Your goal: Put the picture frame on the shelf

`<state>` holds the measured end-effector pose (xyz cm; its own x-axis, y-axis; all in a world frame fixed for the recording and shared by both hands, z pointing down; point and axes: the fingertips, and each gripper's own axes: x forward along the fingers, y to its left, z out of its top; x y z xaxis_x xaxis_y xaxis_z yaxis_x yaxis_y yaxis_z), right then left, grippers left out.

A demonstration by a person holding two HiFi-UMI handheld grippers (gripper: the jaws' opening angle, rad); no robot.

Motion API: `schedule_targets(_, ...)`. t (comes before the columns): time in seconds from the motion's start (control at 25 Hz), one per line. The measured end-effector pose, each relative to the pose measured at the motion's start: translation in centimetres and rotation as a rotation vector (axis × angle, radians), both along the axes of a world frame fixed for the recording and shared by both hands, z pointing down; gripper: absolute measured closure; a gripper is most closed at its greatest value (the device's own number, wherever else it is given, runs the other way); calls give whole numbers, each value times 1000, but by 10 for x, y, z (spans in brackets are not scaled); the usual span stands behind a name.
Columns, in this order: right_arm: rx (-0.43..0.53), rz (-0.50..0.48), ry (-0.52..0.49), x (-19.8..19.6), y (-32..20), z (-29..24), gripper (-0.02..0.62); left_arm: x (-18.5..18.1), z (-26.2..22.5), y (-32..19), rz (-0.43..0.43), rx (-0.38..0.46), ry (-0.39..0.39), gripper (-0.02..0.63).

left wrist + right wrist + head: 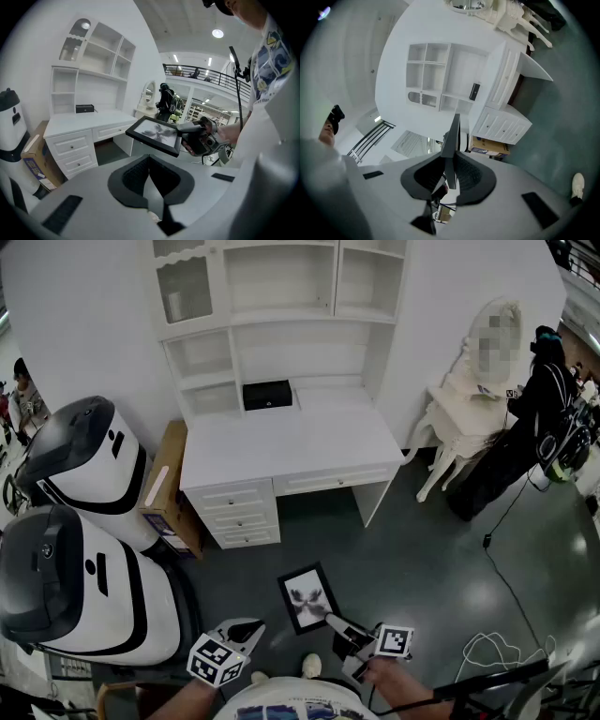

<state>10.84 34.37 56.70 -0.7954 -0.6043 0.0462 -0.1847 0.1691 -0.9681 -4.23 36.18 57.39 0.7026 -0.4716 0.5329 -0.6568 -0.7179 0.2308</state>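
Note:
A black picture frame point(309, 598) with a dark leaf print hangs low over the grey floor, in front of the white desk. My right gripper point(336, 622) is shut on the frame's near right corner. In the right gripper view the frame point(453, 136) stands edge-on between the pads of my right gripper point(451, 165). The left gripper view shows the frame point(157, 133) tilted, with the right gripper point(183, 128) clamped on it. My left gripper point(253, 626) is to the left of the frame, apart from it, jaws together and empty. The white shelf unit point(281, 296) rises from the desk top point(309, 442).
A small black box point(267, 394) sits on the desk under the shelves. Two large white and black machines point(84, 465) and a cardboard box point(167, 488) stand left of the desk. A white chair point(464, 404), a person in black point(525, 427) and loose cables point(492, 648) are at the right.

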Motion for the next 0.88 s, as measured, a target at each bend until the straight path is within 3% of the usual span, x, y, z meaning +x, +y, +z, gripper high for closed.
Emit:
schedule_targets(0.2, 0, 16, -27, -2, -9, -9, 508, 0, -4, -4, 20, 13, -12, 592)
schedule_targets(0.4, -10, 45, -46, 20, -22, -19, 508, 27, -24, -17, 73, 79, -21, 592)
schedule_targets(0.88, 3, 122, -83, 72, -104, -58, 508, 83, -68, -67, 97, 128, 56, 592)
